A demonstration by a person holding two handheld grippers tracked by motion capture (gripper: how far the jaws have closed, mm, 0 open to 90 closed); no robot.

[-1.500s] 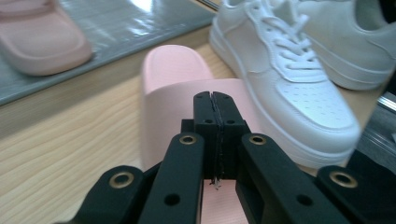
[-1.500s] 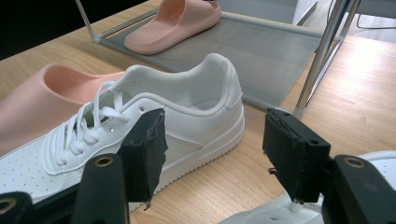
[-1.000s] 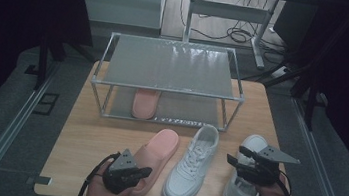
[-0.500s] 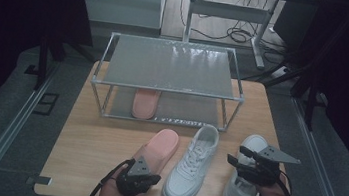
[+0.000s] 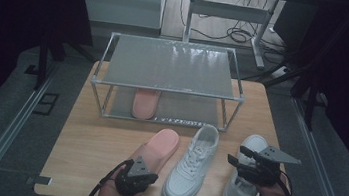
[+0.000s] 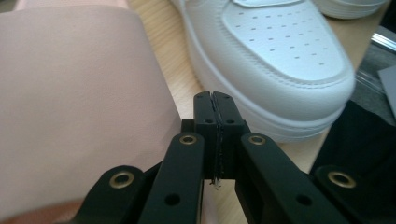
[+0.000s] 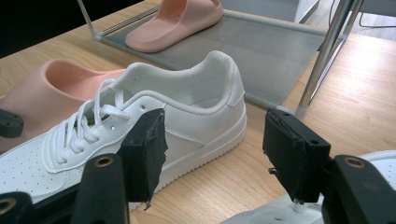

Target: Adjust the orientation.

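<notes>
Count on the worktop [image 5: 88,168]: two white sneakers, two pink slippers, one metal rack [image 5: 169,85].

The left tongs [image 5: 146,171] are clenched, jaws pressed together with nothing between them. Their tip sits in the gap between the near pink slipper [image 5: 158,149], just to their left, and the middle white sneaker [image 5: 192,163], just to their right; whether the tip touches either cannot be told.

The right tongs [image 5: 238,156] stand released, jaws wide apart, above the second white sneaker [image 5: 243,179]. The middle sneaker lies just beyond them to their left.

The second pink slipper [image 5: 145,103] rests on the rack's lower shelf, well ahead of both tongs.

No brand, label or legible writing is discernible on any item.
</notes>
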